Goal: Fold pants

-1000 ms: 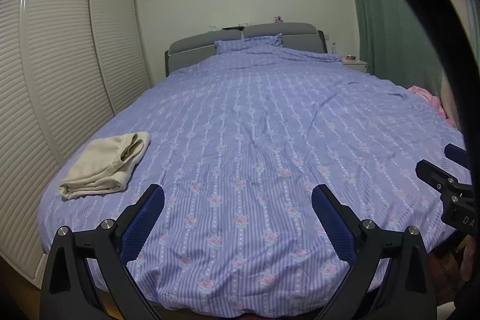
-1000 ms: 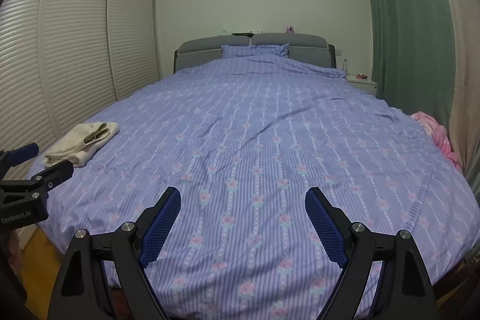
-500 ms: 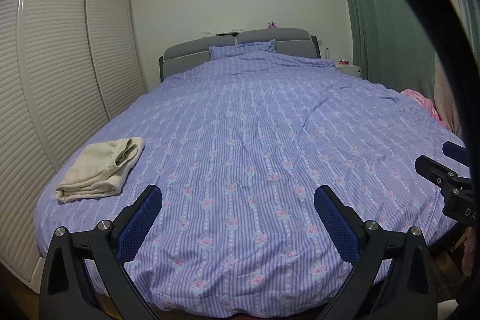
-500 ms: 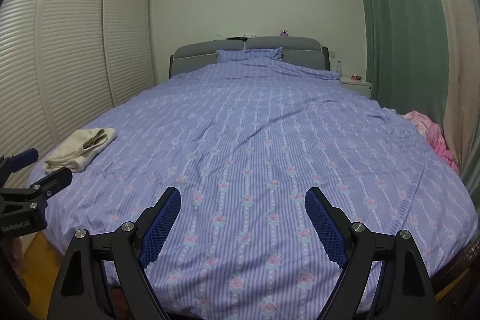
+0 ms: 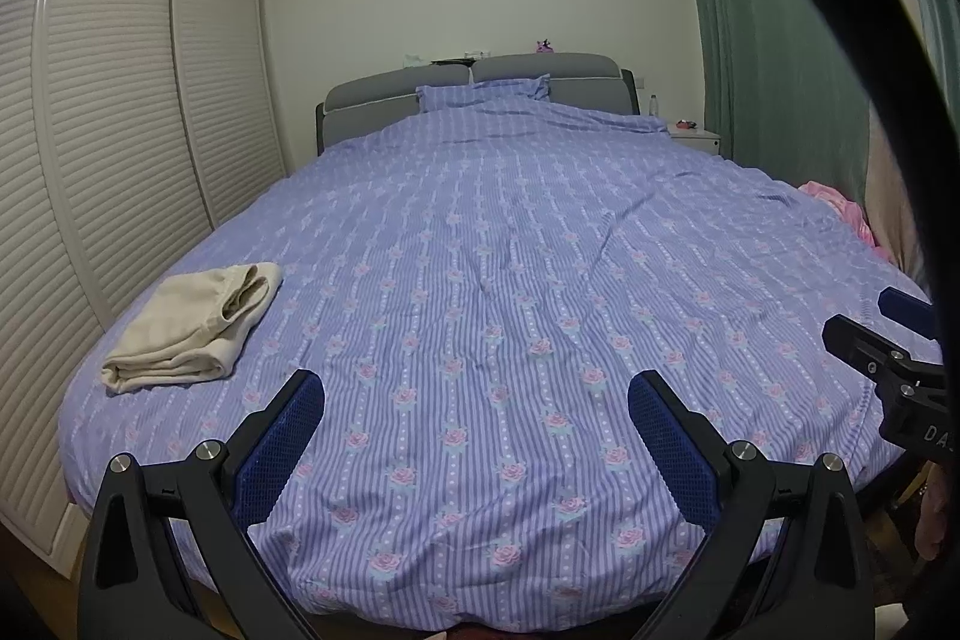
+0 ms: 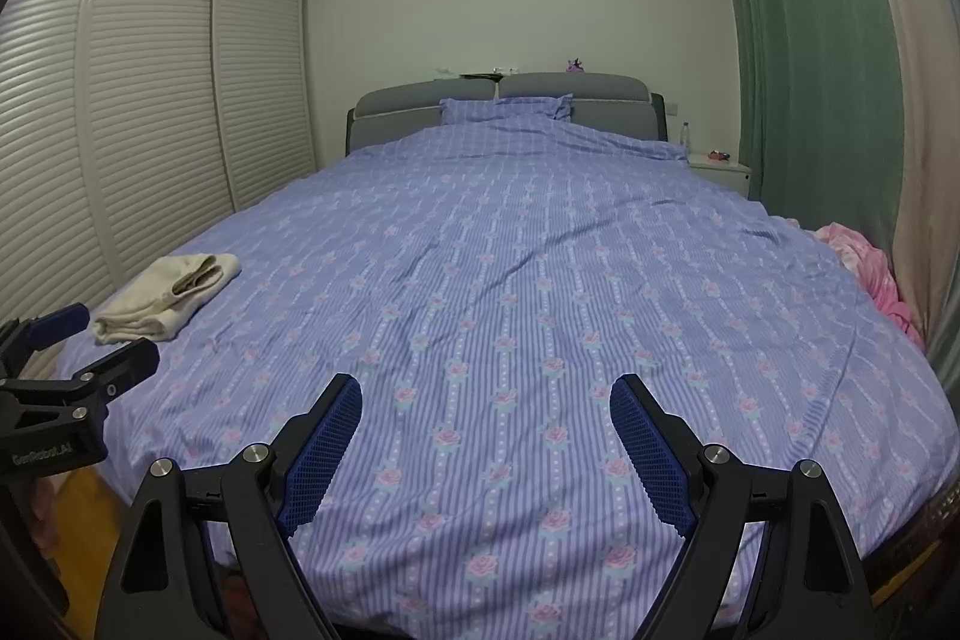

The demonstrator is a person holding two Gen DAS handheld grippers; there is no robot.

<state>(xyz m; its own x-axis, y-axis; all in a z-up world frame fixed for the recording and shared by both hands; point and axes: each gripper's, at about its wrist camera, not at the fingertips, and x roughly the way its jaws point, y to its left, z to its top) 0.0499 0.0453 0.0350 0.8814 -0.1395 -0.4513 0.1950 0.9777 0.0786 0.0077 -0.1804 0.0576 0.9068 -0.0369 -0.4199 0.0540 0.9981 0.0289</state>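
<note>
**Folded cream pants at the bed's left edge, both claws empty**

Left wrist view puts the cream pants [image 5: 193, 328] ahead of me and off to the left, lying as a folded bundle on the striped floral duvet [image 5: 510, 280] close to the bed's left edge, beside the louvred wardrobe doors [image 5: 108, 130]. My left gripper [image 5: 477, 436] hangs over the foot of the bed with its blue-padded jaws spread wide and nothing between them. My right gripper [image 6: 486, 442] is spread just as wide and also empty; the pants [image 6: 168, 298] sit farther off to its left.

The relation that matters: the bundle lies forward-left of both claws, and my left one is clearly the nearer. Its long axis runs roughly up the bed, slanted a little, with the stacked folded edges at the near end and the open loops of cloth facing the headboard [image 5: 474, 85]. Neither claw touches it; both are well apart from it.

I judge the pants already folded, or close to done, since the layers look stacked and squared. If another fold or a tidy is wanted, my left claw should swing left and take the near edge.

No container is in sight. A pink garment [image 6: 864, 262] is heaped at the right edge by the green curtain [image 6: 810, 40], well away from the pants.
</note>
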